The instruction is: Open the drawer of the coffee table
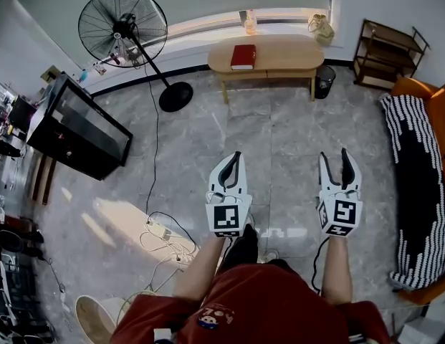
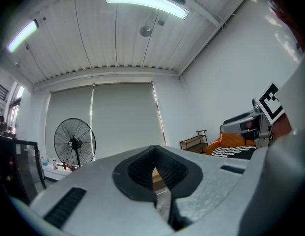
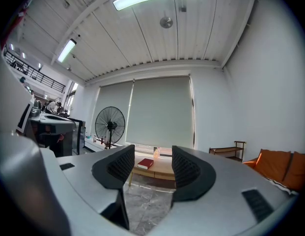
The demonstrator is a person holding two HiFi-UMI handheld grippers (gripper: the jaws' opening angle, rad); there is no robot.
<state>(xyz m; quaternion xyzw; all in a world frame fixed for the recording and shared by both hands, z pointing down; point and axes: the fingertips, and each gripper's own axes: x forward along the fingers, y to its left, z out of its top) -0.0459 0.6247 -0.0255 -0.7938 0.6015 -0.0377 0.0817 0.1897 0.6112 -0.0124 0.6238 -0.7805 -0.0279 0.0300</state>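
**Wooden coffee table standing far off, both grippers well apart from it**

Head view: grey veined marble floor (image 1: pixel 279 138) is stretching away to the oval, pale-wood coffee table (image 1: pixel 279 52), which is standing at the far wall under the window. A red book (image 1: pixel 243 56) is lying flat on its left part. The left gripper (image 1: pixel 235 158) is pointing at it with its curved black tips pressed together; the right gripper (image 1: pixel 334 156) is holding its tips apart. A round wire-caged fan (image 1: pixel 123 26) is standing far left, and an orange sofa (image 1: pixel 438 120) with a striped throw is lying along the right.

Left gripper view: the left gripper (image 2: pixel 153 151) is showing ribbed dark pads meeting at the tips, nothing clamped.

Right gripper view: the right gripper (image 3: pixel 152 156) is gaping, framing the coffee table (image 3: pixel 162 170) and book (image 3: pixel 145 163) far off between its jaws.
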